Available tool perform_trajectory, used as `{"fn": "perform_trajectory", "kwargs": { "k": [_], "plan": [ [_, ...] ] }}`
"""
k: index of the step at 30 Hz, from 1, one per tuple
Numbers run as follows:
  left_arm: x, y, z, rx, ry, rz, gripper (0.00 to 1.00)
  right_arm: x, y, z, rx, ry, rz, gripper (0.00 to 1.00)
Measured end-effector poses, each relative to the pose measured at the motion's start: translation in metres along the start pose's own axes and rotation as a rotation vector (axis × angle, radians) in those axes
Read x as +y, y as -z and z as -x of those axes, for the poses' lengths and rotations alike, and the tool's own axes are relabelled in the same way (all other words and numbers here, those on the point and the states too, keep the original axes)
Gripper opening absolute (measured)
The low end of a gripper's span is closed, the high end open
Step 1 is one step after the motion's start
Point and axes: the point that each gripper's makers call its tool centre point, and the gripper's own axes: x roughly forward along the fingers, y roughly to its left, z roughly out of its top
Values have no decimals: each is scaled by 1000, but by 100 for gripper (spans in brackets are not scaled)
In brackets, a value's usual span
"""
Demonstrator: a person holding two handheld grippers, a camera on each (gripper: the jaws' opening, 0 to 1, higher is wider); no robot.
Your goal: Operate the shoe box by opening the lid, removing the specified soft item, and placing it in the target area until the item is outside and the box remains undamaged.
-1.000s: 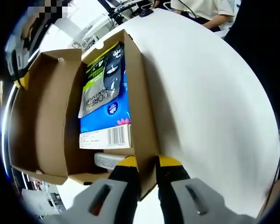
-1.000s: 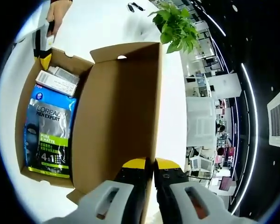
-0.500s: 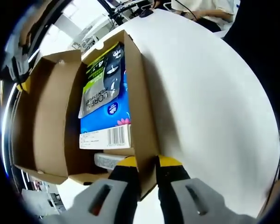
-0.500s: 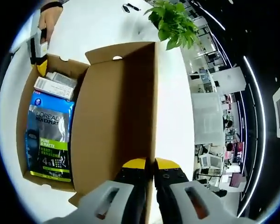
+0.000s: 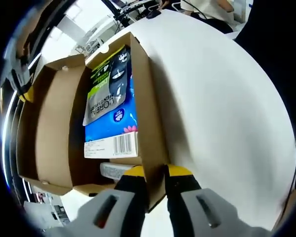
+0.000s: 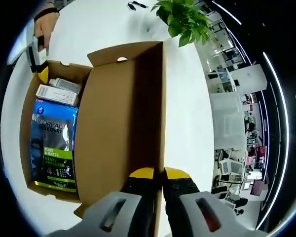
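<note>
Left gripper (image 5: pixel 155 173): jaws clamped on the shoe box (image 5: pixel 150 123) side wall, one inside, one outside. Right gripper (image 6: pixel 154 174): jaws pinched on the free edge of the open lid (image 6: pixel 126 123). Blue soft pack (image 5: pixel 113 106) lies flat inside the box, ahead-left of the left jaws. Box sits on the white bench (image 5: pixel 227 108).

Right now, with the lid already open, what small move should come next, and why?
Probably release the right gripper from the lid edge and reach into the shoe box for the grey and green pouch. The lid lies fully back, the pouch sits on top, and the left gripper pinches the box wall.
</note>
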Motion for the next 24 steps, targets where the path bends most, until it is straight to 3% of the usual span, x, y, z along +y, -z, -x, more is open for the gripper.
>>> {"fn": "perform_trajectory", "kwargs": {
  "k": [24],
  "plan": [
    [0,2,1,-2,0,-5,11,-8,6,-25,18,-107,-49,3]
  ]
}}
